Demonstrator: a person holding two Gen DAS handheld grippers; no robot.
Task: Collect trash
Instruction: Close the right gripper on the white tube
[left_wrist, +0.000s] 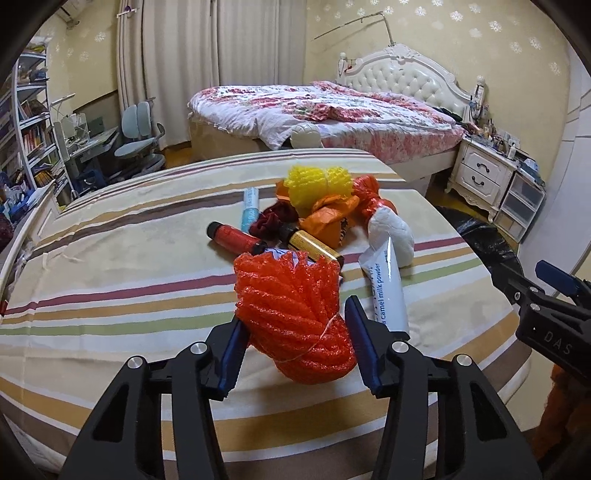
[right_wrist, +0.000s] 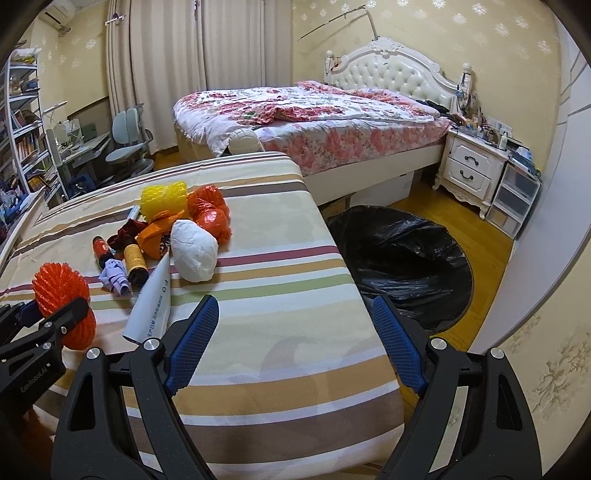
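Left tool (left_wrist: 295, 345) clamped on crumpled orange foam net (left_wrist: 291, 314) above striped bed sheet (left_wrist: 110, 258); right tool (right_wrist: 295, 343) spread apart, empty, near bed edge; black bin bag (right_wrist: 410, 254) on floor beyond

floral bed (right_wrist: 332, 125); white nightstand (right_wrist: 469, 170); desk chair (right_wrist: 125, 144); bookshelf (right_wrist: 22, 125)

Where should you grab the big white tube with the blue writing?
Grip the white tube across its flat middle, coming from above on the near side. It lies flat on the striped cloth, its far end tucked against the white wad.
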